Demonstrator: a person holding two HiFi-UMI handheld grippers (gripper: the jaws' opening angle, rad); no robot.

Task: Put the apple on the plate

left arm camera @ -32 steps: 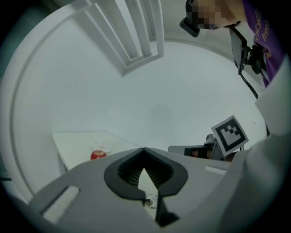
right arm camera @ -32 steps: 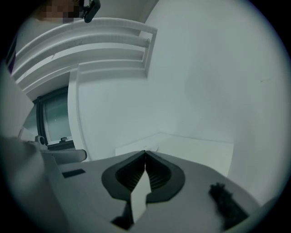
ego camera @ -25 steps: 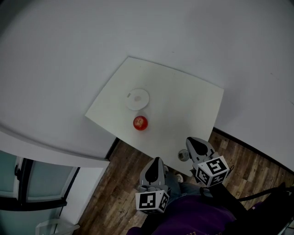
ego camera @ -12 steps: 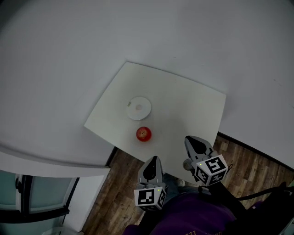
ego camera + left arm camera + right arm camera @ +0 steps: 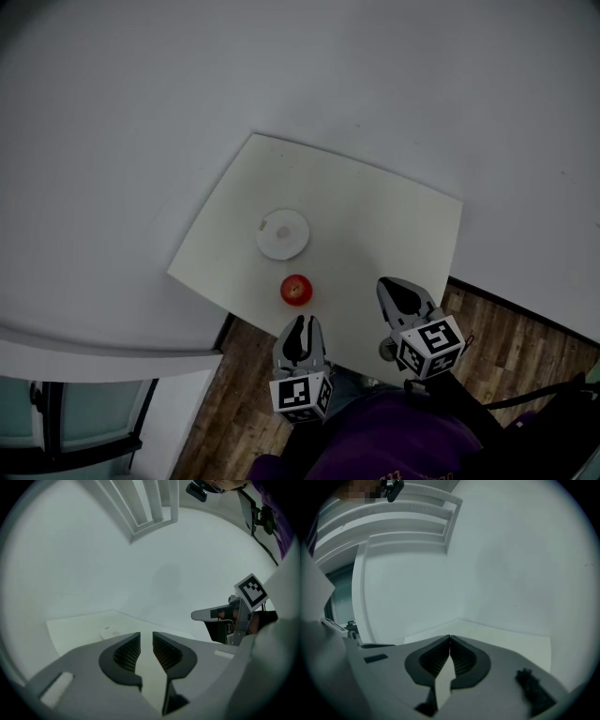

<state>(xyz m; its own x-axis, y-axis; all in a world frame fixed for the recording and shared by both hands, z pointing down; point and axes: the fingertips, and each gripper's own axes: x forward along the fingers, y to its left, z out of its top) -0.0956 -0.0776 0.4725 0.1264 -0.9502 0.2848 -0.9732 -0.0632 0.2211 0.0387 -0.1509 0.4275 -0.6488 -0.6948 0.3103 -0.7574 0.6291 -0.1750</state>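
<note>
1. White table (image 5: 375, 216) carries the lot.
2. Left gripper (image 5: 301, 323): nearest one, just this side of the apple (image 5: 296, 290), jaws opening, nothing between them.
3. Right gripper (image 5: 398, 289): further off to the apple's right, jaws pressed together, empty.
4. Plate (image 5: 282, 233): just beyond the apple, bare.
5. Apple: by the table's near edge, dead ahead of the left jaws.

walls (image 5: 131, 103): white | floor (image 5: 511, 328): wood planks | table (image 5: 375, 216): white | light: dim

Plain, bare room; white walls (image 5: 422, 75); white table (image 5: 375, 225); wood-plank floor (image 5: 239, 375)
</note>
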